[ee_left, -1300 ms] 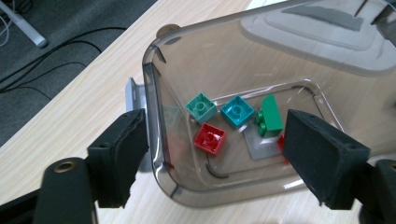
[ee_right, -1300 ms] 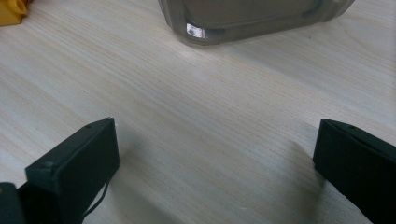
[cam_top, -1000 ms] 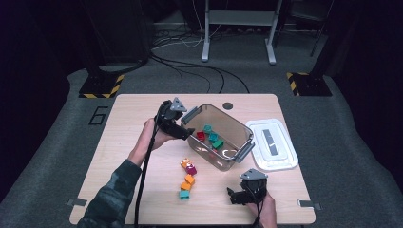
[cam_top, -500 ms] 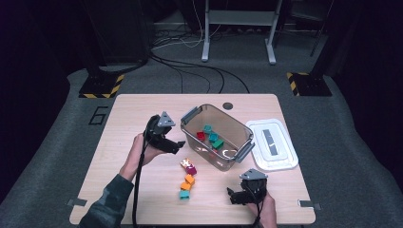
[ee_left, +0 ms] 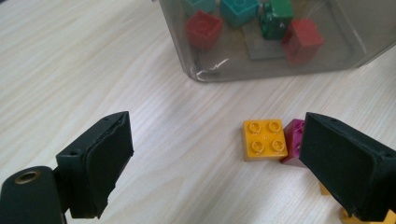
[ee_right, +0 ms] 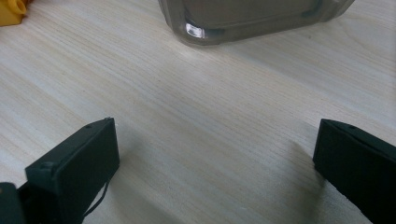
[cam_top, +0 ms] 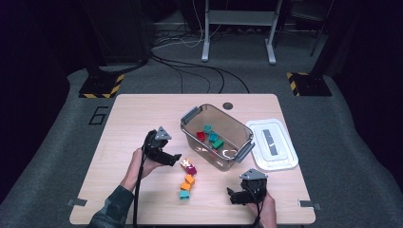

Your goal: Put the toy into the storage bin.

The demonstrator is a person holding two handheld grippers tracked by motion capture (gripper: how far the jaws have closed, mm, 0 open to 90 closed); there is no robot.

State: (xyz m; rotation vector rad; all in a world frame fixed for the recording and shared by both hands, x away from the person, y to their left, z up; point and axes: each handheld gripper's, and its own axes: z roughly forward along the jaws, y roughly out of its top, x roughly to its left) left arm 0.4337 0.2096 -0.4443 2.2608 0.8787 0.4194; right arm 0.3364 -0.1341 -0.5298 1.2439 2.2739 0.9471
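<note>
- Where the yellow brick (ee_left: 264, 139) lies flat on the table (cam_top: 133, 118), touching a magenta brick (ee_left: 294, 140), just short of the clear bin (cam_top: 216, 135); sits between the jaws, untouched.
- Left gripper (cam_top: 175, 157): jaws wide, just been opening, clasping nothing.
- Right gripper (cam_top: 234, 195): jaws spread wide over bare wood, empty-handed.
- Beyond: red, teal, green bricks in the bin; white lid (cam_top: 272, 143) beside it.

Surface (cam_top: 142, 114): pale wood-grain laminate, matt. Bin (cam_top: 237, 130): clear, smoky plastic, glossy, with highlights. Yellow brick (ee_left: 264, 139) and magenta brick (ee_left: 293, 140): smooth moulded plastic, slight sheen. Left claw (ee_left: 215, 163) pads (ee_left: 109, 154): black, matt, rubber-like. Lid (cam_top: 273, 145): white plastic.
</note>
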